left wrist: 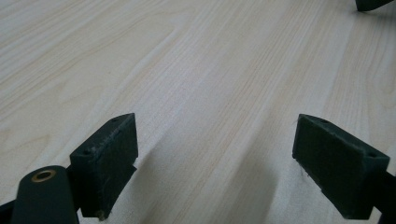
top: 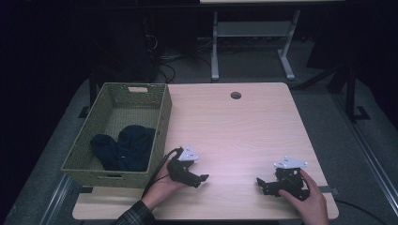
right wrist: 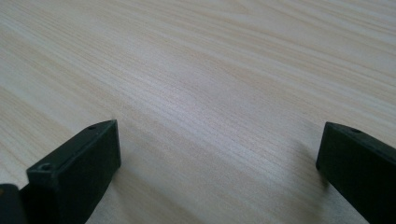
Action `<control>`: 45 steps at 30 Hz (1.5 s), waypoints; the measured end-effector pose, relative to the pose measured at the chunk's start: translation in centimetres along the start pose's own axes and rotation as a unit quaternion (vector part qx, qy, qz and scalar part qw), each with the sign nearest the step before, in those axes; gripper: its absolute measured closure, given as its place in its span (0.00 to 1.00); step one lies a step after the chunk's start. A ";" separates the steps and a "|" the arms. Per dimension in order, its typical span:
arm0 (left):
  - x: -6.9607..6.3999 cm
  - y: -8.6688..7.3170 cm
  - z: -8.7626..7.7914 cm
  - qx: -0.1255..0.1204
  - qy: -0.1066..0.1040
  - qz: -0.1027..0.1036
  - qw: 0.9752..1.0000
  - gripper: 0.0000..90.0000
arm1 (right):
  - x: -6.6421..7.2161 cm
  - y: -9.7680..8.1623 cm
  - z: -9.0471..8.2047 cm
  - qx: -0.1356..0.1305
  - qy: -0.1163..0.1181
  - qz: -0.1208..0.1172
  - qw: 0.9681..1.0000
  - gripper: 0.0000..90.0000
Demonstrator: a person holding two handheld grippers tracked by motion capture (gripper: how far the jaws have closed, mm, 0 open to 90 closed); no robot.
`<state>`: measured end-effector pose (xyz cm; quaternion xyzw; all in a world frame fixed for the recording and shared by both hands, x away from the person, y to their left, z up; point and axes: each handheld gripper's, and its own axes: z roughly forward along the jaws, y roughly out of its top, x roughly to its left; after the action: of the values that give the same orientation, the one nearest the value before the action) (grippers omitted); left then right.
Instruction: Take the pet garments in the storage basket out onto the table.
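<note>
A woven green basket [top: 162, 123] stands at the table's left side with a dark blue garment [top: 124, 147] lying inside it. My left gripper [top: 202, 180] rests low on the table just right of the basket's near corner, open, its jaws pointing right. My right gripper [top: 261, 183] sits near the front right, open, its jaws pointing left. In the left gripper view the gripper [left wrist: 217, 158] has its jaws wide apart over bare wood, and the tip of the other gripper [left wrist: 373, 3] shows at the top right. In the right gripper view the gripper [right wrist: 217, 161] also spans bare wood.
The light wooden table [top: 234, 136] has a round cable hole [top: 235, 95] near its far edge. Behind the table stand a white desk frame [top: 253, 42] and loose cables on the floor. A metal rail [top: 375, 164] runs along the right.
</note>
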<state>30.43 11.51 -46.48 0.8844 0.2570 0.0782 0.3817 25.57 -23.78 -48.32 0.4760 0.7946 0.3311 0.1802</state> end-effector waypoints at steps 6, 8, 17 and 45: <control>0.0 0.3 -0.3 -0.001 0.004 -0.001 1.000 0.15 | 0.0 0.0 0.0 0.000 0.000 0.000 1.000 0.00; 0.0 0.5 -0.5 -0.002 0.005 0.000 1.000 0.15 | 0.0 0.0 0.0 0.000 0.000 0.000 1.000 0.00; 0.0 1.0 -1.0 -0.012 0.008 -0.001 1.000 0.15 | 0.0 0.0 0.0 0.000 0.001 -0.001 1.000 0.00; 0.2 2.6 -2.5 -0.012 -0.001 -0.002 1.000 0.16 | 0.0 0.0 0.0 0.000 0.002 -0.001 1.000 0.00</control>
<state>30.79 11.72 -42.91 0.8791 0.2576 0.0792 0.3931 25.58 -23.78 -48.31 0.4746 0.7956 0.3314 0.1788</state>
